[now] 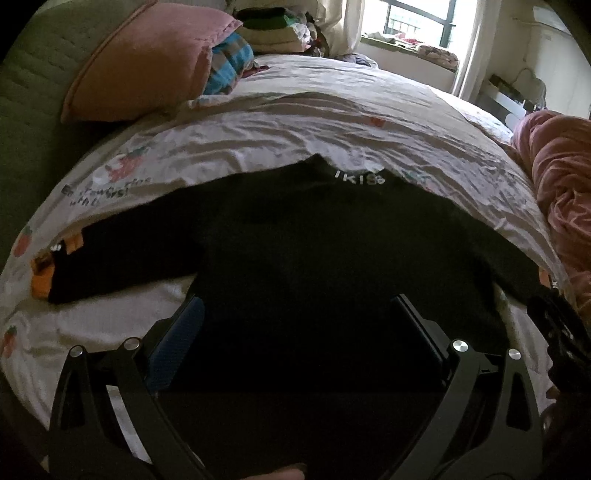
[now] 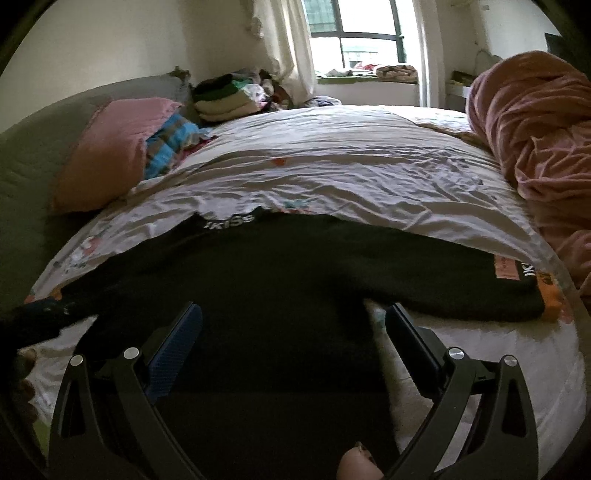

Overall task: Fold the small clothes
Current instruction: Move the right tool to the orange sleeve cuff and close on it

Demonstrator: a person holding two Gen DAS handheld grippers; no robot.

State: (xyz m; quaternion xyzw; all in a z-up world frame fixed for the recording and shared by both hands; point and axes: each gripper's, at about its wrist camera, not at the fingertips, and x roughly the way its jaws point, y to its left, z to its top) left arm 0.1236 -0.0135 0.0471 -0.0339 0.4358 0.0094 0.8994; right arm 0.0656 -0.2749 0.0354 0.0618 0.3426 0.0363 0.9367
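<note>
Nearest, the left gripper is hovering with its jaws spread wide over the lower body of a black sweater, holding nothing. The right gripper is likewise gaping apart over the sweater's hem, empty. The sweater is lying flat, sleeves outstretched, on a white printed bedsheet. Farther back, a pink pillow is leaning by folded clothes, with a window beyond.

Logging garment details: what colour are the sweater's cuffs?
Orange, on a black sweater; the cuff shows best in the right wrist view.
</note>
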